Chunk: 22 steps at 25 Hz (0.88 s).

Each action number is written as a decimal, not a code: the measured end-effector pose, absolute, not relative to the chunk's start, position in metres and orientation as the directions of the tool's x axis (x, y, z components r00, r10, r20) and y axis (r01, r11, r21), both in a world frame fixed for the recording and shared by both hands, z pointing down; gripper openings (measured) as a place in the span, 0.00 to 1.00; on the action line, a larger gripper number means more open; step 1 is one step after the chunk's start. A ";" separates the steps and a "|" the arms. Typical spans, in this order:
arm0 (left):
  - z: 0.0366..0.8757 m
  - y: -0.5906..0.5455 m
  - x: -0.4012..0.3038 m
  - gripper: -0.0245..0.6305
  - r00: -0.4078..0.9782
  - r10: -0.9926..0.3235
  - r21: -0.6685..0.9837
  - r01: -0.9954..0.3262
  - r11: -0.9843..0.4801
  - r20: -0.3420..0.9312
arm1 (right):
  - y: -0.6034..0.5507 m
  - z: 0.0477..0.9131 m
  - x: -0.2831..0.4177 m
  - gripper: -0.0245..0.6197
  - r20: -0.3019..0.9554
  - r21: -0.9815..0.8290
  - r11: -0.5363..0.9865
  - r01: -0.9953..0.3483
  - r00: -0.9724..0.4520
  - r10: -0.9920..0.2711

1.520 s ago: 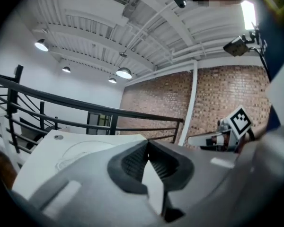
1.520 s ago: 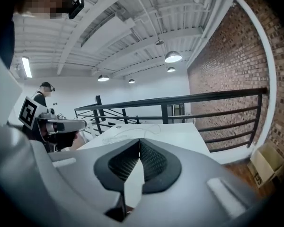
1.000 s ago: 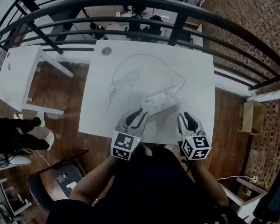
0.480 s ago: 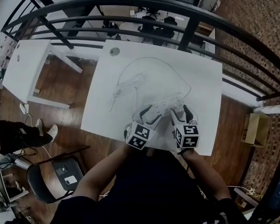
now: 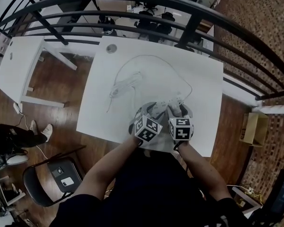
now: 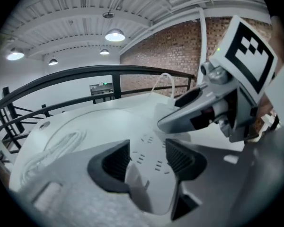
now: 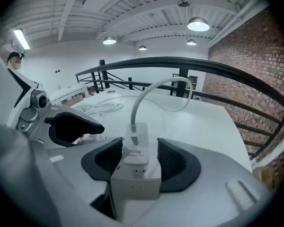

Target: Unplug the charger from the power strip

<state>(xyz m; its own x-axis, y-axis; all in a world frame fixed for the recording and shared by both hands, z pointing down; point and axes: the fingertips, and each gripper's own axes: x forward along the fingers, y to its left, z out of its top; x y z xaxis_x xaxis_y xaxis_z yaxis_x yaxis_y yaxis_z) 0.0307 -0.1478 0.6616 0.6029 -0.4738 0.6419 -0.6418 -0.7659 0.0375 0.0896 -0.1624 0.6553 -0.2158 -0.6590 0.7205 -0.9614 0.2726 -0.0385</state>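
The white plastic power strip (image 6: pixel 146 190) lies on the white tabletop (image 5: pixel 132 60) between the left hand-held gripper's (image 6: pixel 149 157) wide-open jaws. The right hand-held gripper's (image 7: pixel 139 160) jaws are closing around the white block-shaped charger (image 7: pixel 135 150) plugged into it, pads not yet pressing. Best to pin the strip first, then pull the charger's body straight out, never its white cable (image 7: pixel 146 91).

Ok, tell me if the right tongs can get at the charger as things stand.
Probably yes. The charger, plugged upright into the power strip, stands between the jaws of the right tongs, which are closing. Nothing sits between the pads and the charger, and its cable leaves from the top, clear of the jaws.
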 end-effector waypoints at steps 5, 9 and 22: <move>0.669 -0.146 0.032 0.39 0.600 -0.460 0.013 -0.617 -0.787 0.655 | -0.163 0.655 0.085 0.32 0.730 0.005 0.288 -0.958 -0.193 -0.656; 0.670 -0.145 0.033 0.39 0.606 -0.466 -0.004 -0.607 -0.795 0.644 | -0.163 0.656 0.088 0.26 0.735 0.039 0.278 -0.960 -0.161 -0.659; 0.672 -0.145 0.033 0.38 0.605 -0.439 0.020 -0.601 -0.799 0.664 | -0.163 0.656 0.088 0.26 0.724 0.051 0.259 -0.964 -0.143 -0.675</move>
